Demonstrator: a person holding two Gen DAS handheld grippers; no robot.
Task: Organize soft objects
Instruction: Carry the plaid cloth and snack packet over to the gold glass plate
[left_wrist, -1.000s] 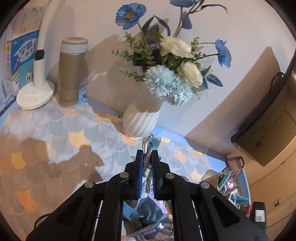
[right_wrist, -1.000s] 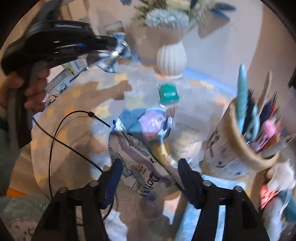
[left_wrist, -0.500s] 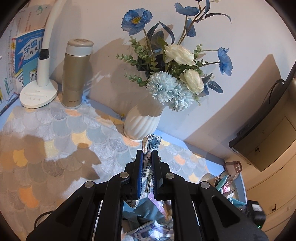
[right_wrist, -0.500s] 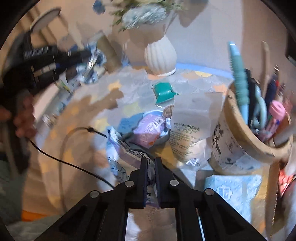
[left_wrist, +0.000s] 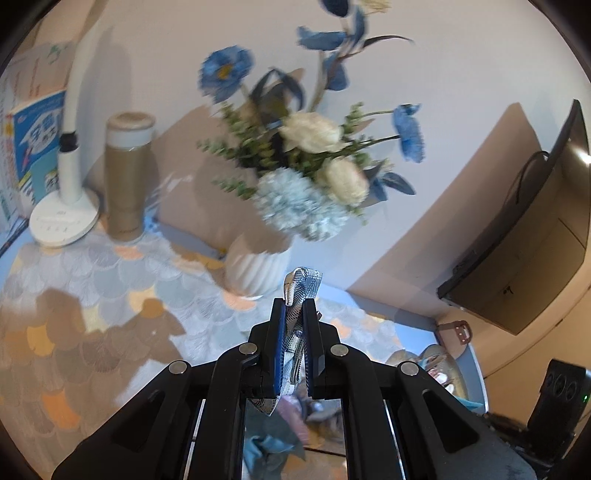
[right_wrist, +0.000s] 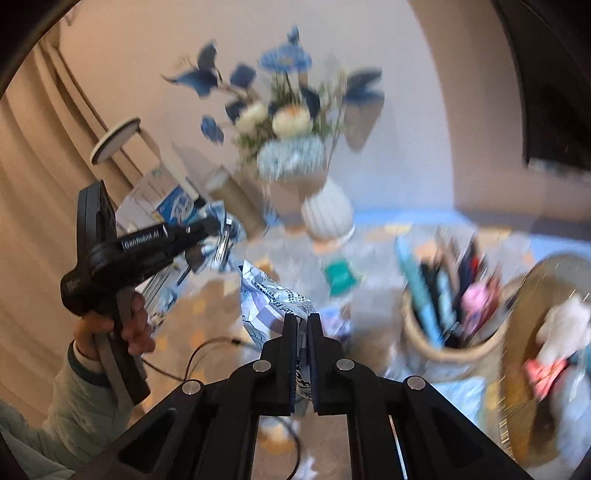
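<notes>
1. Left claw is clamped tight on a crinkly blue-and-white patterned pouch, which pokes up past the tips and hangs out below them too. It's held up in the air, just in front of the white ribbed vase.
2. Right claw is squeezed onto the edge of a white printed packet, lifted off the table, in front and a bit left of the vase.
3. From the right wrist view you can see the left claw way off left of the vase, gripped by a hand.
4. Right of the vase: a round holder stuffed with pens, and a small green packet lying just in front of the vase. Pretty blurry though.
5. Left of the vase stand a tan thermos and a white lamp base.
</notes>
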